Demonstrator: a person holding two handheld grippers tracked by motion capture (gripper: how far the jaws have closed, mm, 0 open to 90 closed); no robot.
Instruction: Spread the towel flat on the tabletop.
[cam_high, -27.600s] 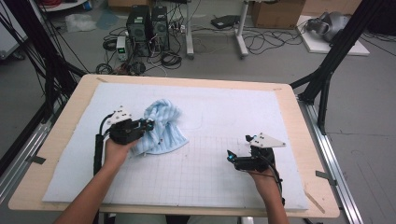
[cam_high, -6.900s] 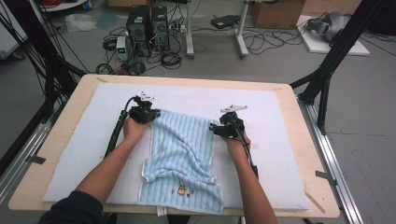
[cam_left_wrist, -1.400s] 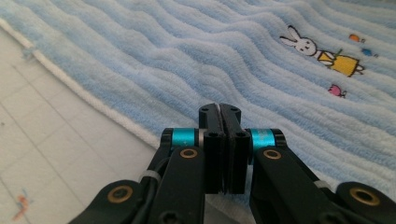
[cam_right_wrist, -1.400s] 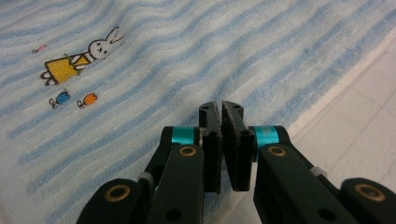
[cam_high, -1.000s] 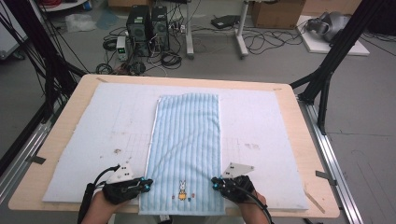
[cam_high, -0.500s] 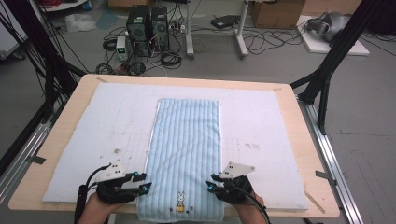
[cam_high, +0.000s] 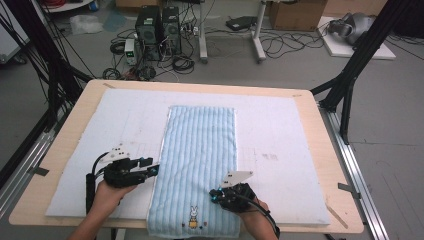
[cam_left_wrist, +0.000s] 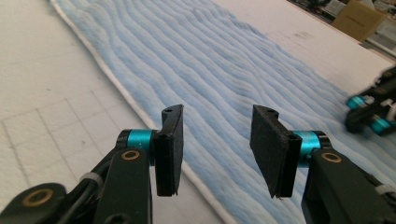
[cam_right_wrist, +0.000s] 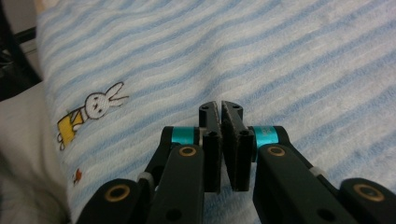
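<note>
Flat now: blue-striped towel (cam_high: 200, 160), rabbit motif (cam_high: 192, 224) near edge.

Soft ribbed cloth on a matt padded mat

The pale blue striped terry-cloth towel (cam_high: 200, 160) looked fluffy and ribbed, with a smooth white hem and a stitched rabbit motif (cam_right_wrist: 91, 112) near its end. Under the towel, the white padded mat (cam_high: 280, 130) was matt and faintly gridded, lying on a pale, smooth wooden tabletop (cam_high: 327, 150). Beside the towel's hem, the left gripper's (cam_left_wrist: 217, 140) black pads (cam_left_wrist: 271, 149) looked matt and grainy, beside glossy teal metal collars.
</note>
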